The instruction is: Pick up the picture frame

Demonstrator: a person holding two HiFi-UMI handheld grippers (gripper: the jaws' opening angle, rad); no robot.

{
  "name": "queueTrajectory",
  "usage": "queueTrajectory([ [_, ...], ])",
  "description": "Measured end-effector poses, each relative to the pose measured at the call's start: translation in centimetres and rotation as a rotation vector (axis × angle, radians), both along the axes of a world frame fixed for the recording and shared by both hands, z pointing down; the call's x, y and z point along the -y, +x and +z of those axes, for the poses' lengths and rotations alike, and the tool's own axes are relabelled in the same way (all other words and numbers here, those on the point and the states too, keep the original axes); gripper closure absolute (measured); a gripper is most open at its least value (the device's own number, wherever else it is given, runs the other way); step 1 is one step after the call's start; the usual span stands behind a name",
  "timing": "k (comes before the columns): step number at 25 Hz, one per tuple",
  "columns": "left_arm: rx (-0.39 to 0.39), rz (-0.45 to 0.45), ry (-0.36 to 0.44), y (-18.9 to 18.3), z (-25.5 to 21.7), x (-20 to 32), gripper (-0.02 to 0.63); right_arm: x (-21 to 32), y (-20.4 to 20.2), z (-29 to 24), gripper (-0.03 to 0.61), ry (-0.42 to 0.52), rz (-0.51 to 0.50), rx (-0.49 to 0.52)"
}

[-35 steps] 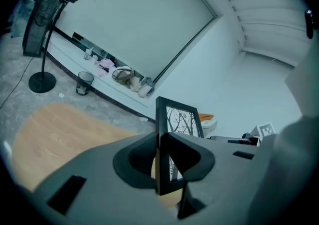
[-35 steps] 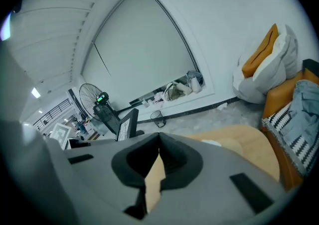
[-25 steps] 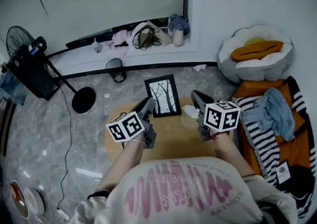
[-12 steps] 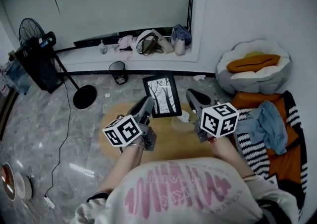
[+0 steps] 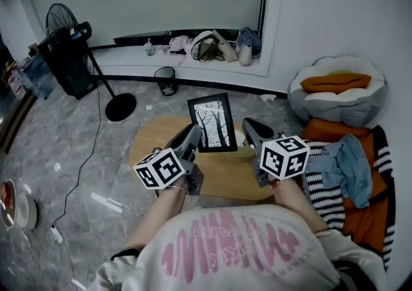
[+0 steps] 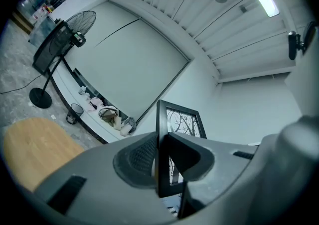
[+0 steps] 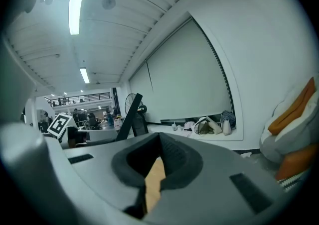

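Grey marbled floor point(image 5: 71, 154) with a round, low, light-wood table point(image 5: 225, 183) in front of the person; cluttered white window ledge point(image 5: 193, 58) behind it.

- Left gripper point(image 5: 192, 134): jaws clamped on the left edge of the black rectangular picture frame with a bare-tree print point(image 5: 212, 122). Both pads press on the moulding, as its own view shows.
- Frame: upright, facing the person, and apparently clear of the tabletop. Its upper part shows against the floor beyond the table.
- Right gripper point(image 5: 248, 127): just beside the frame's right edge, not touching it. Jaw tips are together with nothing between them; only tabletop wood shows through the gap behind the tips.

Judgement: the pick-up looks essentially done, one-handed. What remains, if anything, is keeping the frame steady; the single edge grip could let it swing.
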State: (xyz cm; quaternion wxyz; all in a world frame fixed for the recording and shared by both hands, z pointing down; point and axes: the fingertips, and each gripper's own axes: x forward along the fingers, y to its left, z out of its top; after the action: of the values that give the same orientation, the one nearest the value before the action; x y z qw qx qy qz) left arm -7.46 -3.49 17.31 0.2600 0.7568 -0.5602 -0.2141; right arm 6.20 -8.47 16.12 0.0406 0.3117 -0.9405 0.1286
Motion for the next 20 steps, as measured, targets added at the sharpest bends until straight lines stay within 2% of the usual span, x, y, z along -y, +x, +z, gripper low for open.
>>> queueTrajectory([
  [9,-0.021,-0.042,-0.002,4.6,1.1,-4.5,0.540,-4.0,5.2,1.6,0.572,-0.014,-0.026,-0.035],
  [20,-0.032,-0.080,-0.028,7.6,2.5,-7.5,0.540,-6.3,8.8,3.4,0.572,-0.050,-0.039,-0.062],
])
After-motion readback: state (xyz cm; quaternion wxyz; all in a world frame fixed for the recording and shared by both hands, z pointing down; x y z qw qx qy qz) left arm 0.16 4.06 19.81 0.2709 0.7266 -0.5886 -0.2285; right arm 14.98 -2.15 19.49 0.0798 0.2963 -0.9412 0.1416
